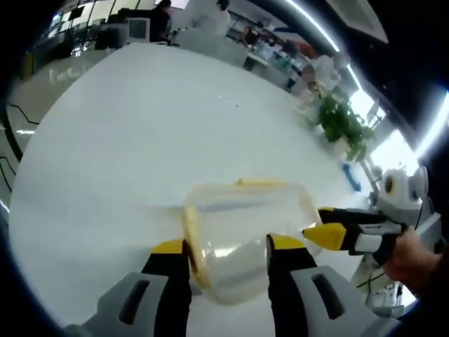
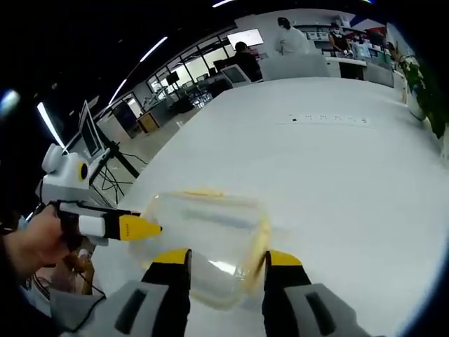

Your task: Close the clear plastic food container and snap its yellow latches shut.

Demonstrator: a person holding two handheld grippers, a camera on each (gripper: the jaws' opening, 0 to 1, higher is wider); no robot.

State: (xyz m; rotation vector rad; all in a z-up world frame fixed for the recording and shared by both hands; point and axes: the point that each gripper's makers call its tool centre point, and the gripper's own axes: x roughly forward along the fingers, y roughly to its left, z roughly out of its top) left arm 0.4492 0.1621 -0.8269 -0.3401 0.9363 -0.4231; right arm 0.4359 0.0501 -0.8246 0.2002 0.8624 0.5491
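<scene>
The clear plastic food container (image 1: 242,235) sits on the white counter (image 1: 140,140), lid on, with the two grippers at opposite ends of it. In the left gripper view the left gripper (image 1: 228,254) has its yellow-tipped fingers (image 1: 170,247) spread wide, one on each side of the container's near end — whether the tips press the plastic or only flank it cannot be told. A yellow latch (image 1: 191,239) runs down the container's edge just beside the left-hand finger, and a second yellow latch (image 1: 261,183) lies along the far edge. The right gripper (image 1: 330,232) comes in from the right of the container, its yellow fingertips close together and reaching the container's side, held by a hand (image 1: 412,256).

In the right gripper view the right gripper (image 2: 226,258) shows its own fingers (image 2: 283,260) parted to about the container's (image 2: 207,242) width, straddling its near end, though real contact is unclear. The left gripper (image 2: 133,227) points at the container's left side — its tips narrow together, touching or nearly so.

Beyond the container the counter (image 2: 337,161) runs bare toward a green potted plant (image 1: 344,126) at its far edge, and people (image 2: 291,36) stand at desks behind it.
</scene>
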